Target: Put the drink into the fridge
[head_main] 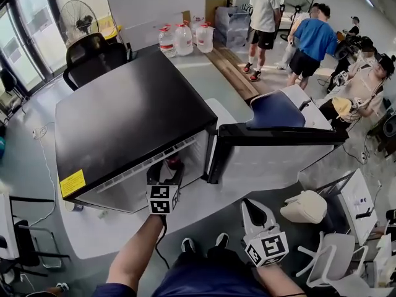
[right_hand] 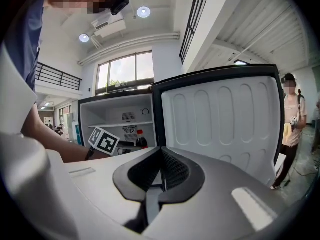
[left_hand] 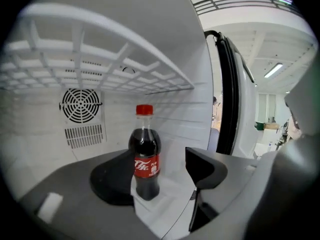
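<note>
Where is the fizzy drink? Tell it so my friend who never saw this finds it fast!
Find the low black fridge with its door swung open. Inside, on the white floor under the wire shelf, the bottle stands upright. Its dark drink, red cap and red label stand out against the all-white walls.

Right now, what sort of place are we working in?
Likely an open office or lab hall: a mini fridge on the floor, an office chair, a standing fan, water jugs.
</note>
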Demonstrator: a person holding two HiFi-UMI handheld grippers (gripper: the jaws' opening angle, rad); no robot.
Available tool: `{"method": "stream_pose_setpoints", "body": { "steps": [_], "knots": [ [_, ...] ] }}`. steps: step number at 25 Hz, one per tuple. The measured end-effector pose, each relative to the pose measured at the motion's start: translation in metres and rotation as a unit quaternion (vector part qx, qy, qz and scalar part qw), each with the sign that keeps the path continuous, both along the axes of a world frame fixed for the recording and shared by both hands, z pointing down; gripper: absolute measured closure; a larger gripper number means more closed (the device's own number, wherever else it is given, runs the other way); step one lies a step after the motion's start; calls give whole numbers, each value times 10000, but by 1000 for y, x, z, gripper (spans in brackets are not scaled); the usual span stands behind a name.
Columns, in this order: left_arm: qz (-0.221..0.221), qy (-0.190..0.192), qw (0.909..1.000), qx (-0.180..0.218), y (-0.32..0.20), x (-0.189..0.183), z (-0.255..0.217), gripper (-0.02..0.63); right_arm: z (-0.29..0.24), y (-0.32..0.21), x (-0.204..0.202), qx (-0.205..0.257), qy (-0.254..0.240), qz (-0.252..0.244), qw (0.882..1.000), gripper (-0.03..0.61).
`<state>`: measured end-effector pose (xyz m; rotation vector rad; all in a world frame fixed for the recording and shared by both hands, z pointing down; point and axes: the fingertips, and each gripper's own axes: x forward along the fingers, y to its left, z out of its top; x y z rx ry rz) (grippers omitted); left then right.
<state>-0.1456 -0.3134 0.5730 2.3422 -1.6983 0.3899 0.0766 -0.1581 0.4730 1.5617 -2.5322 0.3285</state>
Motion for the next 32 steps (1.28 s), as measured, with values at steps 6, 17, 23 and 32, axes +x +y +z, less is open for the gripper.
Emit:
{"method": "stream_pose_setpoints", "body": {
  "steps": [6,17,23,32],
  "knots": [
    [182,296,9992,173,34,10,-30,298,-8,-7,-7,101,-23,-170,9998,572],
    [1138,956,9857,796,113,54,-109,451,-22,-12,-17,303,-83,-368,9988,572],
    [971,1137,9833,1035,136,50,-138,546,-37,-7,-23,487,134,-510,9974,572],
    [838,1087,9846,1084,158,45,-149,580,-64,-3,-36,899,45,-741,9932,572]
  ]
}}
